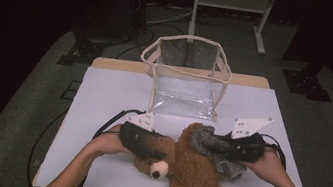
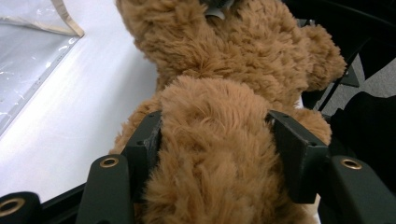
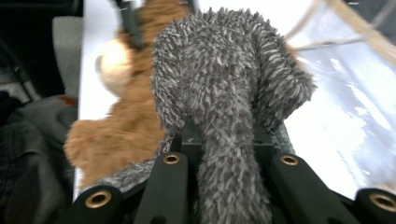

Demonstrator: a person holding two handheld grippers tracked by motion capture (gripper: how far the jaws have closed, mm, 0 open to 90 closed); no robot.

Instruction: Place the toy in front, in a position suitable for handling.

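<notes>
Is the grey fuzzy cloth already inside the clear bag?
No, the grey cloth is clamped in the right gripper, outside the bag.

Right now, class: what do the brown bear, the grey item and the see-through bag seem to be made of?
Brown bear: plush fabric, matte; long shaggy fibres.
Grey item: fuzzy textile, probably fleece or chenille; short spiky grey tufts.
See-through bag: clear glossy plastic film, likely vinyl; reflections and creases, with beige fabric-like edging.
</notes>
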